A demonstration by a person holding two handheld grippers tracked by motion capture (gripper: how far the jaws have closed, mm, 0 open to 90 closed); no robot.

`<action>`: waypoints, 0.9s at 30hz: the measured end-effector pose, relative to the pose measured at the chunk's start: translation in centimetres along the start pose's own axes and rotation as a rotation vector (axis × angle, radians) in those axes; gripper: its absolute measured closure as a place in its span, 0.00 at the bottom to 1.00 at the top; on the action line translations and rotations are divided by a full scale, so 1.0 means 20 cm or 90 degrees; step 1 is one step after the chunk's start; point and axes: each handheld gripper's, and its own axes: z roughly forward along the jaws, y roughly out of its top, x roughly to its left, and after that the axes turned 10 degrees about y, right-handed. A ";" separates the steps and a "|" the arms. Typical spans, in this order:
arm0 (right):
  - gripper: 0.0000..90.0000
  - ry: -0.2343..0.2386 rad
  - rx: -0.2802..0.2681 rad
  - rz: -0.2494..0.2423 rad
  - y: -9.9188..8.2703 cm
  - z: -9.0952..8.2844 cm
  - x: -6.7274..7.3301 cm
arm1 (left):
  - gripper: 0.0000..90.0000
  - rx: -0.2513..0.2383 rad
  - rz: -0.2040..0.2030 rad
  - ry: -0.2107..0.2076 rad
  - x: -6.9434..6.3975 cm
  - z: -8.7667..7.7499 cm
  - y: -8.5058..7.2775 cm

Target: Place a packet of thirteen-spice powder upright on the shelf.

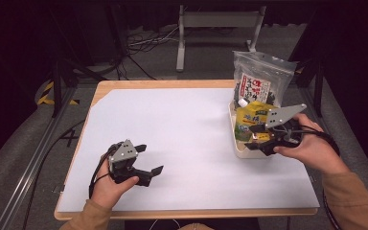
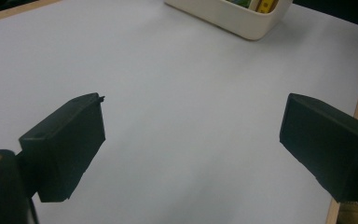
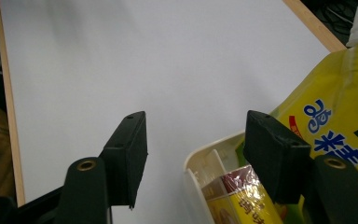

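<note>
Cream plastic rectangular tray [image 1: 242, 152] at the right edge of the white-covered wooden table [image 1: 182, 129], holding a yellow spouted drink pouch [image 1: 249, 120], a small red-and-yellow packet [image 3: 242, 196] and a clear bag of dark contents [image 1: 261, 79]. Right gripper [image 1: 256, 138]: released, jaws straddling the tray's near corner. Left gripper [image 1: 149, 159]: released, over the near left corner.

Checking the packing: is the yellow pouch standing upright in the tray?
Upright: the yellow pouch stands in the cream tray, its white cap on top.
</note>
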 end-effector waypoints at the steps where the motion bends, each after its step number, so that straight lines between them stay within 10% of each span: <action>1: 0.44 -0.004 -0.013 0.009 -0.01 0.00 0.01 | 0.08 0.000 -0.005 -0.001 0.00 -0.01 -0.01; 27: 0.35 -0.084 -0.185 0.127 -0.32 0.04 0.19 | 0.08 -0.012 -0.028 0.028 0.08 -0.12 -0.15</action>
